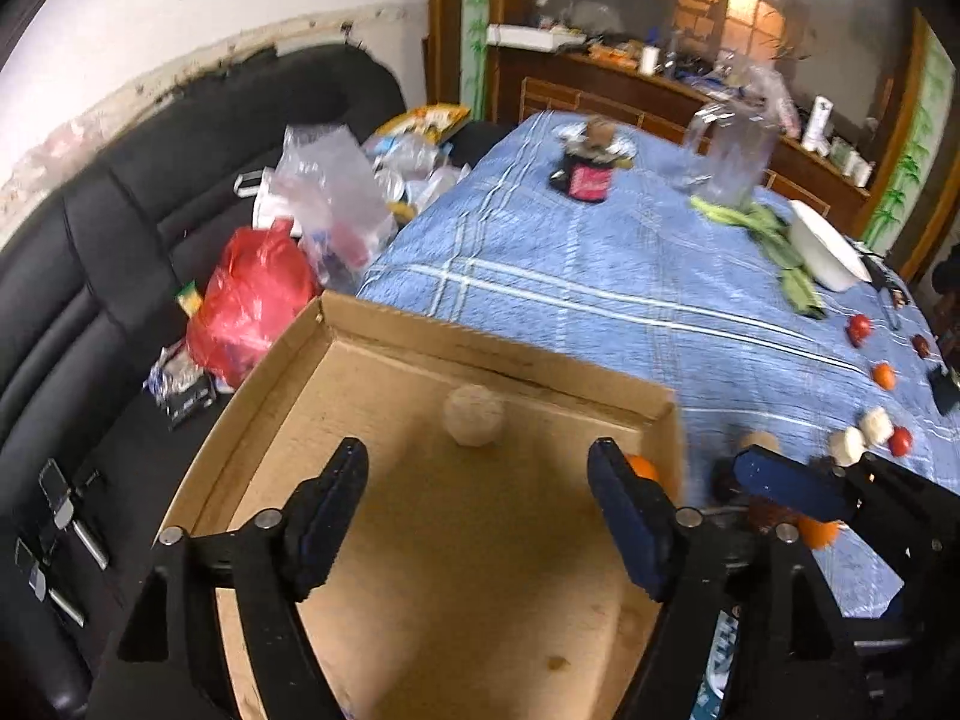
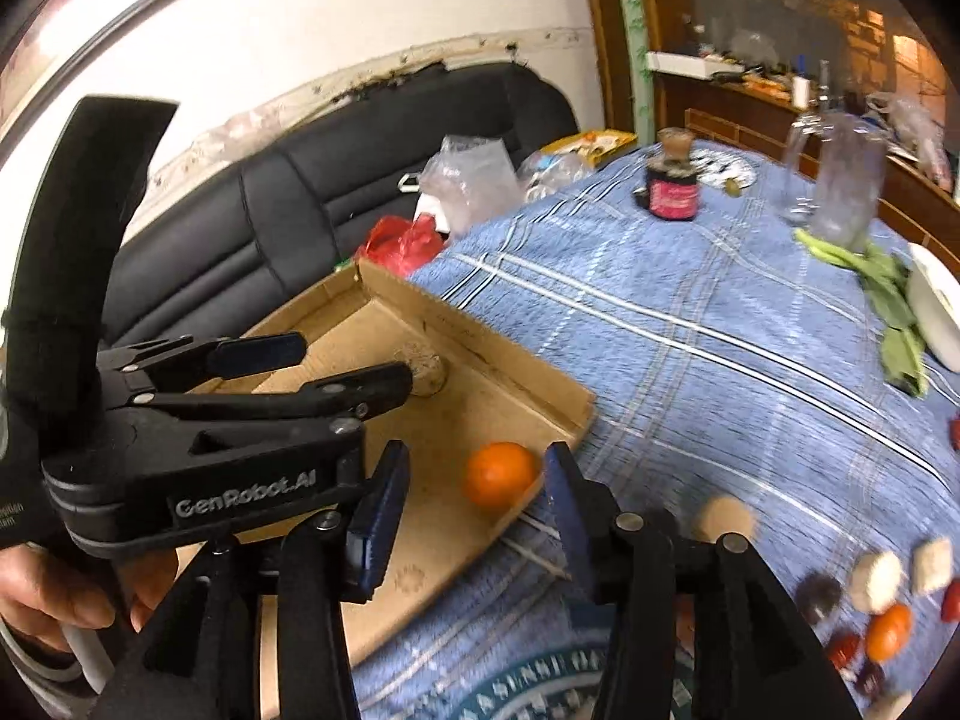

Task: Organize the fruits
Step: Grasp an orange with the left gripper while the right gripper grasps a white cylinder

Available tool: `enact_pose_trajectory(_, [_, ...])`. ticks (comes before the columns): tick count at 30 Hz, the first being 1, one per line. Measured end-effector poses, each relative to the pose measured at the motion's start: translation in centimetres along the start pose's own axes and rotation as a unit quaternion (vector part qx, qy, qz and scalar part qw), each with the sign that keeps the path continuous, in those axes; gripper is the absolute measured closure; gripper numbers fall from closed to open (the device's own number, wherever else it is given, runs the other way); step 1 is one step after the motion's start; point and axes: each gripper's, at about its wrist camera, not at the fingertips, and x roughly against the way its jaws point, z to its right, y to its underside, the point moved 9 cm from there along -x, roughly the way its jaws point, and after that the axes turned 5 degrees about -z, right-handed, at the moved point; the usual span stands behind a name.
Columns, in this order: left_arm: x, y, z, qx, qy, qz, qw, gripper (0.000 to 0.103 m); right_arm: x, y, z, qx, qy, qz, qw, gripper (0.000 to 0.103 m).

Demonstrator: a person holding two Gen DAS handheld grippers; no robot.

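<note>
Both the left tongs (image 1: 478,468) and the right tongs (image 2: 474,498) are held open and empty above the cardboard tray (image 1: 384,354), where an orange (image 2: 500,474) and a pale round fruit (image 1: 473,417) are seen.

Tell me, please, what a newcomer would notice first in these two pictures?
The shallow cardboard box at the near edge of the blue checked tablecloth, holding a pale round fruit by its far wall and an orange near its right corner. More small fruits lie scattered on the cloth to the right.
</note>
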Motion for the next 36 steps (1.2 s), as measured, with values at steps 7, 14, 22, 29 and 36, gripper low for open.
enact_pose_trajectory(7, [3.9,2.2,5.1,-0.037,0.019,0.042,0.9982,0.023,5.2,3.2,2.1,-0.014,0.049,0.025,0.998,0.039])
enact_pose_trajectory(14, [5.6,4.6,10.4,-0.070,0.040,0.057,0.9951,0.022,9.2,7.5,5.5,-0.053,0.086,0.036,0.994,0.033])
enact_pose_trajectory(22, [5.5,7.9,15.1,-0.106,0.076,0.043,0.9905,0.020,12.7,12.6,10.6,-0.102,0.127,0.039,0.986,0.033])
enact_pose_trajectory(29, [3.6,9.7,17.3,-0.124,0.092,0.018,0.9878,0.020,13.4,15.1,13.7,-0.142,0.128,0.040,0.981,0.033])
enact_pose_trajectory(36, [1.4,9.6,18.5,-0.126,0.104,-0.006,0.9866,0.020,13.0,16.1,15.1,-0.162,0.122,0.039,0.979,0.033])
